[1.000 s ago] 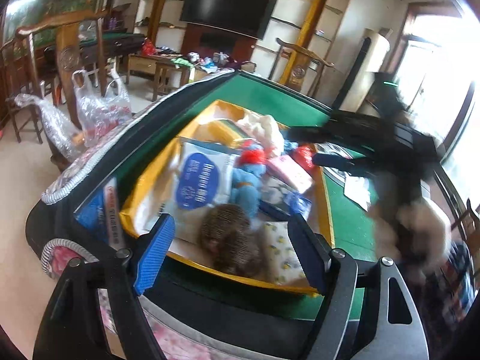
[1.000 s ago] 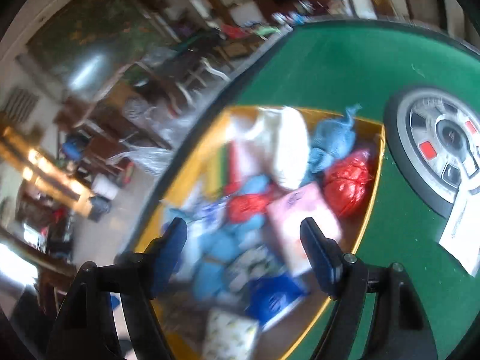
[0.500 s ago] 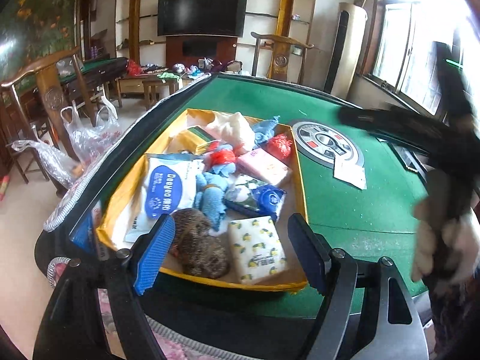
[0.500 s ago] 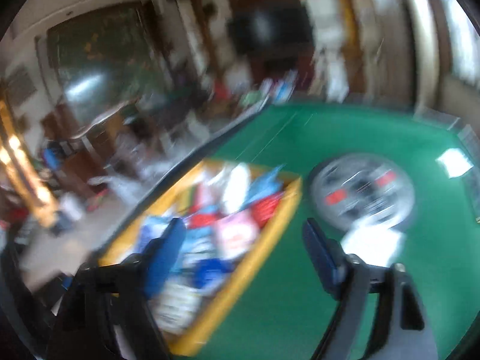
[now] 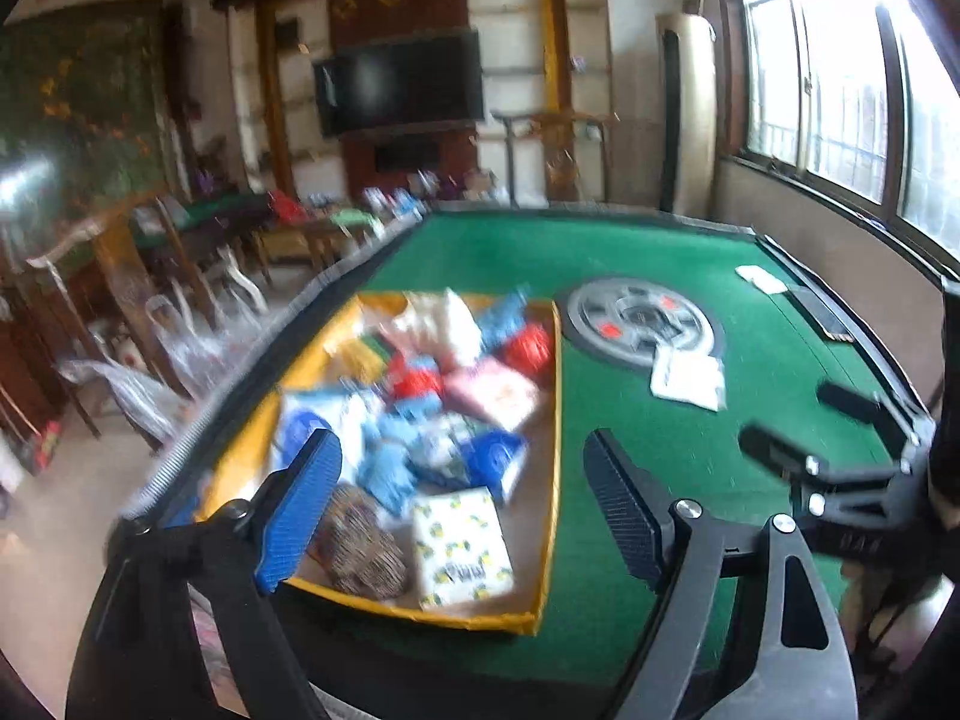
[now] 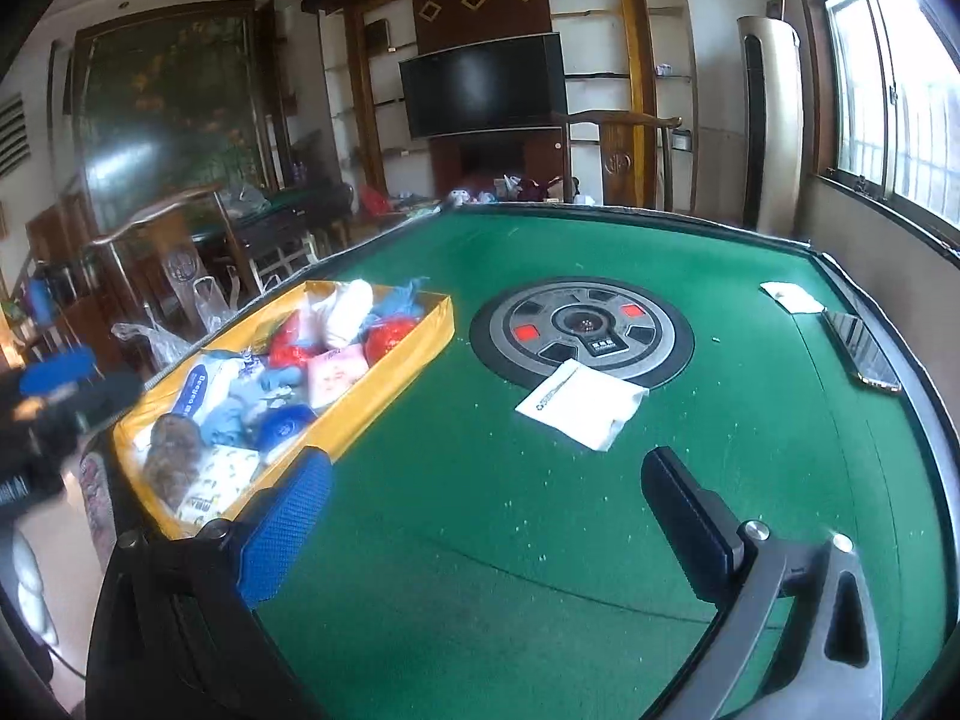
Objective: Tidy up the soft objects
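Soft objects, mixed plush toys & tissue packs [image 5: 444, 438] [image 6: 270, 396], sit piled in shallow yellow fabric tray [image 5: 555, 420] [image 6: 384, 402] on green felt counter [image 5: 648, 432] [image 6: 540, 510]; L gripper [image 5: 462, 516] & R gripper [image 6: 486, 522] fingers both spread apart, holding nothing

Home lounge — television [image 6: 483, 84], mahjong table [image 6: 600, 480]

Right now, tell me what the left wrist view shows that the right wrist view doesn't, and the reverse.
Only the left wrist view shows the right gripper, open and empty over the table's right side, and the yellow tray's near rim seen from close in.

Only the right wrist view shows the phone lying by the table's right edge, and, sharply, the white packet overlapping the round centre panel.

Both show the green table, the yellow tray full of soft items, the lemon-print pack, the brown spiky toy and the wall television. Both grippers are open.
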{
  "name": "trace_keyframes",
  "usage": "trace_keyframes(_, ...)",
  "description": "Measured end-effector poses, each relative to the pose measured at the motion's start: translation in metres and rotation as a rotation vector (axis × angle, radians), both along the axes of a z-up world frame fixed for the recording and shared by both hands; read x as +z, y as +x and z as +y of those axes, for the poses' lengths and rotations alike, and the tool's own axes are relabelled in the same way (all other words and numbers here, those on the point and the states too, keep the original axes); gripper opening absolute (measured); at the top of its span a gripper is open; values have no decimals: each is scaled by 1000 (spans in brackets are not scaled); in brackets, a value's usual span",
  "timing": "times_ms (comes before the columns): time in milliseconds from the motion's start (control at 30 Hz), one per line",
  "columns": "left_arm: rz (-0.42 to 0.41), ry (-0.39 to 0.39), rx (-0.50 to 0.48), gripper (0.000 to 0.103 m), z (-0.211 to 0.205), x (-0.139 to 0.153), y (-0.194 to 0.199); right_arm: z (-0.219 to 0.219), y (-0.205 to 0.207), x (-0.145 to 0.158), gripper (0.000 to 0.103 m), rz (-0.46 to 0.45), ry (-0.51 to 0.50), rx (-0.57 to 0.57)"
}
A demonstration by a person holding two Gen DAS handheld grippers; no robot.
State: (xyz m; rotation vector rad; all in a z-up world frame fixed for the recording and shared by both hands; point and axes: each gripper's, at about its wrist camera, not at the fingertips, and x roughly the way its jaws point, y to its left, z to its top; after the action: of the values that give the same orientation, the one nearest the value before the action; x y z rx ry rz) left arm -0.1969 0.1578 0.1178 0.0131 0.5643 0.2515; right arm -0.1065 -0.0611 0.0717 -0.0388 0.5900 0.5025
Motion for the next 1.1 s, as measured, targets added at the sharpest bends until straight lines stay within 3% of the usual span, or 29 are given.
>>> trace_keyframes(200,-150,83,106,91,-6,25,-18,-4,-13,0,102,-20,10,14)
trace_keyframes(300,-228,84,135,103,-4,36,-29,-3,-19,2,102,-32,14,26)
trace_keyframes(467,-325,97,180,103,-2,49,-43,2,-28,5,102,-51,21,41)
trace_keyframes(600,-296,111,211,103,5,50,-38,10,-35,9,102,-63,26,57)
trace_keyframes(900,-182,-68,230,103,45,36,-28,58,-46,8,102,-85,-68,135)
trace_keyframes(1100,-109,-113,271,103,63,14,-20,93,-50,-2,102,-78,-162,168)
